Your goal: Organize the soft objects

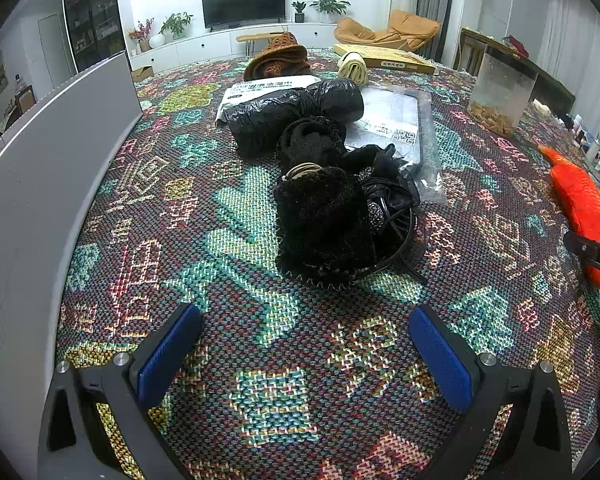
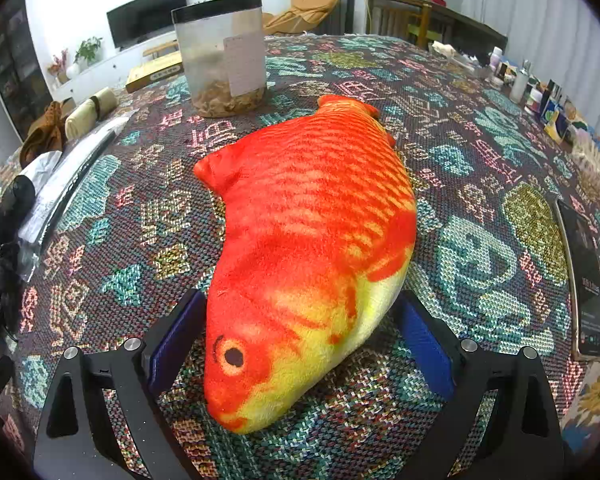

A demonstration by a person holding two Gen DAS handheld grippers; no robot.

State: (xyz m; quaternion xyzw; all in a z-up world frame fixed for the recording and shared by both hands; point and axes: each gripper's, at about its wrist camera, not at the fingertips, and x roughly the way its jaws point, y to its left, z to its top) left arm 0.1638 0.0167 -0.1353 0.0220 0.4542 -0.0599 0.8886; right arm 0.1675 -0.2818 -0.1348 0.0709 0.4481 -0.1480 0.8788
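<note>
Orange-and-yellow plush fish (image 2: 312, 248) lies flat on the woven patterned tablecloth (image 2: 480, 240), head end between the fingers of the right gripper (image 2: 300, 340); fingers spread, left pad against the plush, right pad just clear. Clear container (image 2: 222, 56) stands beyond the fish's tail. Left gripper (image 1: 304, 356) hovers with fingers spread, empty, near a black fabric heap (image 1: 332, 208) left of the fish.

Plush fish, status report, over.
Right gripper open, fingers straddling plush fish head. Left gripper open, empty, facing black knit pile. Nothing blocking.
</note>
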